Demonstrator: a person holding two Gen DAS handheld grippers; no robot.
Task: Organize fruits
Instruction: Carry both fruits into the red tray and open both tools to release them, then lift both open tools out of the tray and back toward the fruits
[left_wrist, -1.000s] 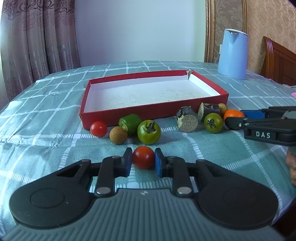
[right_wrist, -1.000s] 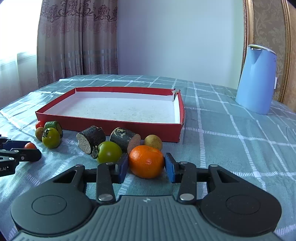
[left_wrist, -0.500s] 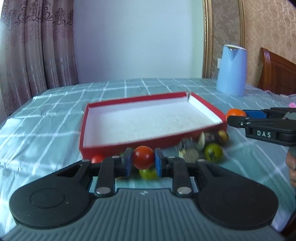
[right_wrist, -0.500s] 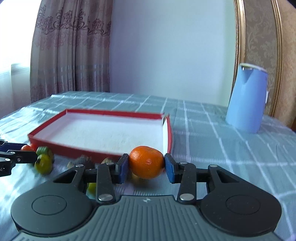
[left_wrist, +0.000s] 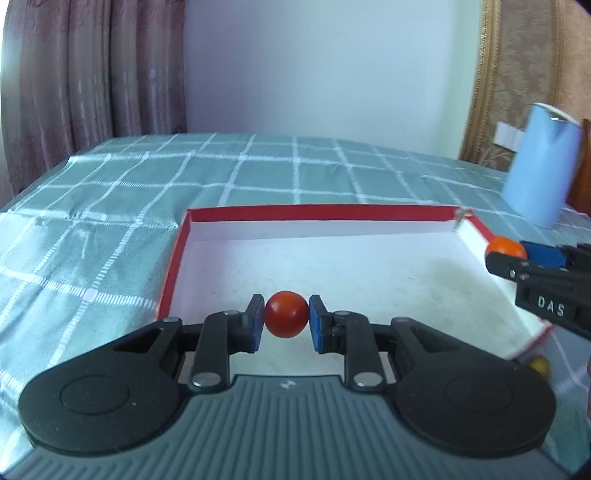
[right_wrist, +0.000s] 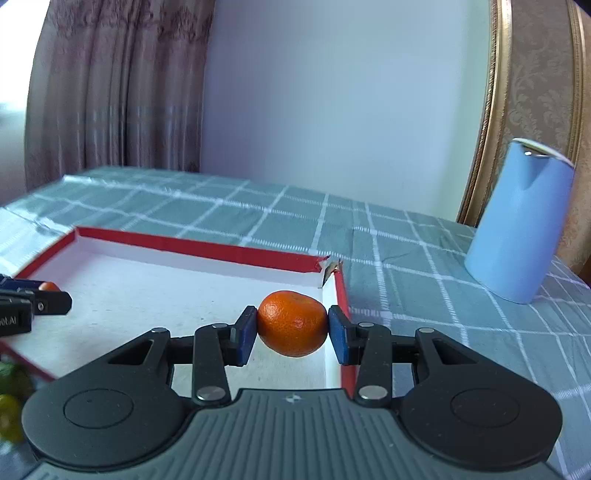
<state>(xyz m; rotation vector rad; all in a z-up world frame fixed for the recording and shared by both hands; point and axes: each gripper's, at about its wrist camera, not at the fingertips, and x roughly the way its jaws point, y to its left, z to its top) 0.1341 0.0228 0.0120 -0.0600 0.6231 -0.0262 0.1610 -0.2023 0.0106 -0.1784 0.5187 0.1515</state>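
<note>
Looking along the left gripper (left_wrist: 286, 319), its blue pads are clenched on a small, smooth, glossy red tomato (left_wrist: 286, 319), held in the air over the near left part of the red box (left_wrist: 173, 273), whose white floor lies bare under it. Being so round and slick, the tomato could squirt out of the pads if the hand jolts, or roll and bounce across the box if let go from this height; setting it low before releasing looks safer. At the right edge the right gripper (left_wrist: 511, 254) carries an orange fruit close by, so the two tools could knock together. Turning to the right wrist view, the right gripper grips a dimpled, slightly flattened mandarin (right_wrist: 293, 323) firmly at its widest part, above the box's near right corner, just inside the right wall; released too far right, it could strike that rim and tumble onto the checked cloth (right_wrist: 424, 295) toward the blue kettle (right_wrist: 517, 225).
</note>
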